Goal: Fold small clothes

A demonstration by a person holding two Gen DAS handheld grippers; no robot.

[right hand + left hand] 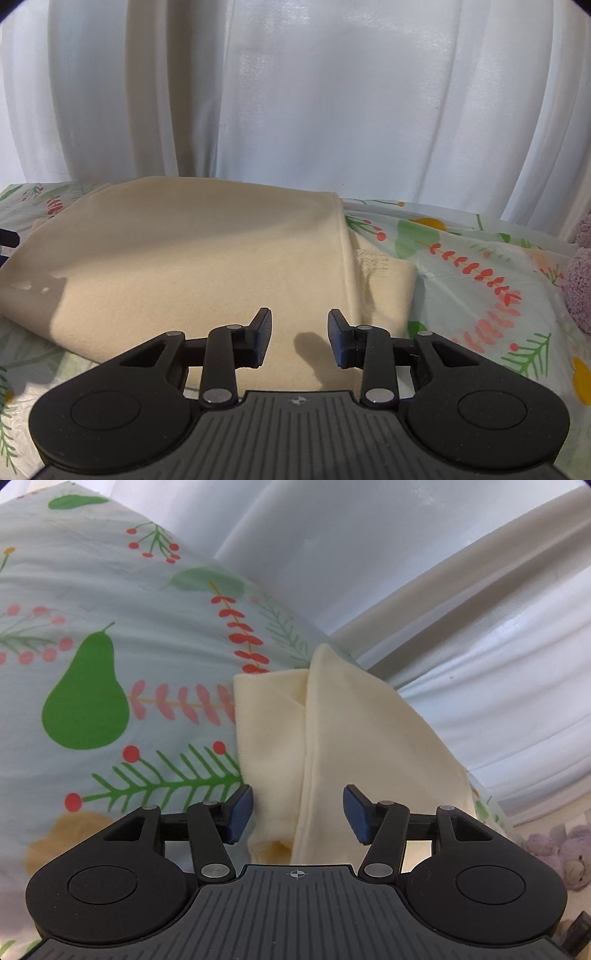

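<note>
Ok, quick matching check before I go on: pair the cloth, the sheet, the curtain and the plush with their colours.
Things:
1. cloth
2. sheet
3. curtain
4. plush

Colours:
a. white
b. purple
c. cream
d. pale green with pears and red berries

Pairs: 1-c, 2-d, 3-a, 4-b
</note>
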